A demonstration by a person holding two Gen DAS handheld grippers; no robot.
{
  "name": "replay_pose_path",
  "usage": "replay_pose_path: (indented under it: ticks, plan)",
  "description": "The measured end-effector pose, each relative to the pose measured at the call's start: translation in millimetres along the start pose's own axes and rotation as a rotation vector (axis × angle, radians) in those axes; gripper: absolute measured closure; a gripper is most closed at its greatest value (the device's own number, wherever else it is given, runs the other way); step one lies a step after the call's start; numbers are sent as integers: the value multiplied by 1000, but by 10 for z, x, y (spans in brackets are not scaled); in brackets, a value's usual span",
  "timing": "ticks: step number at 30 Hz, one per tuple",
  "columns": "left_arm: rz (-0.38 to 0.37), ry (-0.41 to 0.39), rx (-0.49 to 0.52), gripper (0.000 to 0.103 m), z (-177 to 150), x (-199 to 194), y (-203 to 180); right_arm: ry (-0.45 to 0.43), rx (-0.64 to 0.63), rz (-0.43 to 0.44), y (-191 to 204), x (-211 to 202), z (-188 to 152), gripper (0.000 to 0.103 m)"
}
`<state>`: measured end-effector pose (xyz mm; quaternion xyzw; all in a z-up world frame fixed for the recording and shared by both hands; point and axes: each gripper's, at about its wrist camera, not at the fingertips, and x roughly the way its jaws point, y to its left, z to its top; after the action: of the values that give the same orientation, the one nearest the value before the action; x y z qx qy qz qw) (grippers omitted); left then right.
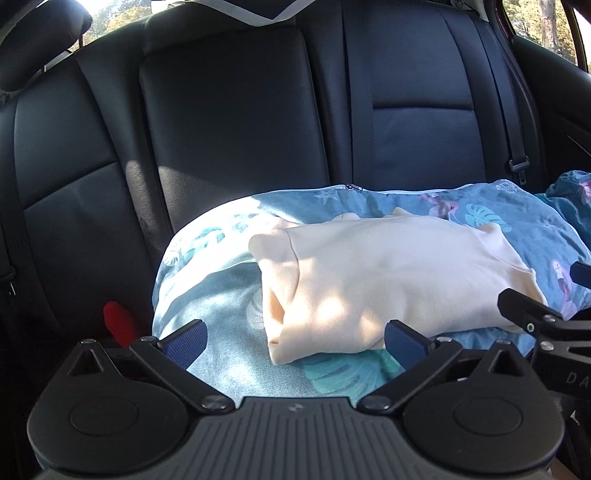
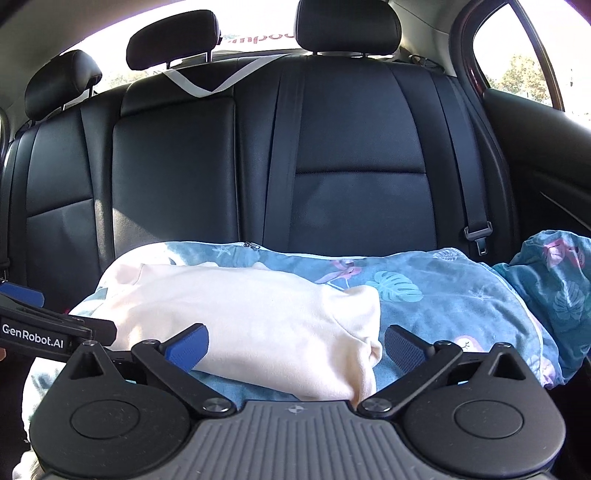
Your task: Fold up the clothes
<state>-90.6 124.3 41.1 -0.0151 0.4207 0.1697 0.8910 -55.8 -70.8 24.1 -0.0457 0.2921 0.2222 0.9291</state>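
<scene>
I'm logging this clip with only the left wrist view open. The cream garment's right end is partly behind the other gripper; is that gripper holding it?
Observer: No. In the right wrist view the right gripper is open, its jaws standing either side of the cream garment without closing on it.
Operator: Anything past the blue cushion on that side?
Observer: Yes, a second piece in the same flamingo print lies beyond the blue cushion, toward the door.
Operator: And above the seat back?
Observer: Three headrests show there, with a pale belt draped over the seat back's top edge.
</scene>
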Motion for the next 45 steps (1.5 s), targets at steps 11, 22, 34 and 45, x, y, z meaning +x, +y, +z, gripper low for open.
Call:
replay_pose_path:
  ticks: [11,22,34,45]
  plan:
    - [70,18,-38,0,-99,-15,64,57,66,-47,-43,33,-59,0]
    - [65,22,-13,0,-184,-33,-77,108,81,-45,-17,64,-130,0]
    - [92,38,7,0,-286,8,-164,116,85,-35,-5,56,-119,0]
    - [94,45,7,0,-309,30,-180,127,90,-28,-14,68,-149,0]
